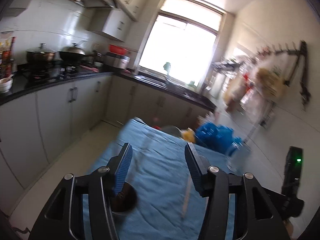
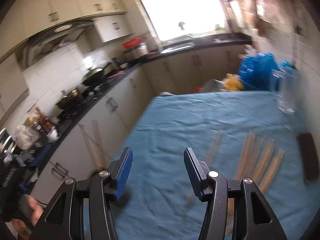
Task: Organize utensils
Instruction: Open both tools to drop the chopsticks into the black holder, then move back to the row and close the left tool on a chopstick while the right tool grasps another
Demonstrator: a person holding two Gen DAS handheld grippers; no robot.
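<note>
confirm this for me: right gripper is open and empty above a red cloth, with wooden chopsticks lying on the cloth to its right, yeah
Not quite: the cloth is blue, not red, as the right wrist view shows. The rest holds: the right gripper is open with nothing between its jaws, and the wooden chopsticks lie on the cloth to its right.

Several light wooden chopsticks [image 2: 258, 160] lie flat and roughly parallel on the blue-covered worktop [image 2: 180, 120], just ahead and to the right of the right hand-held gripper [image 2: 158, 172]; motion blur hides their exact count. One pale stick [image 1: 187, 196] lies beneath the left hand-held gripper [image 1: 158, 172].
</note>
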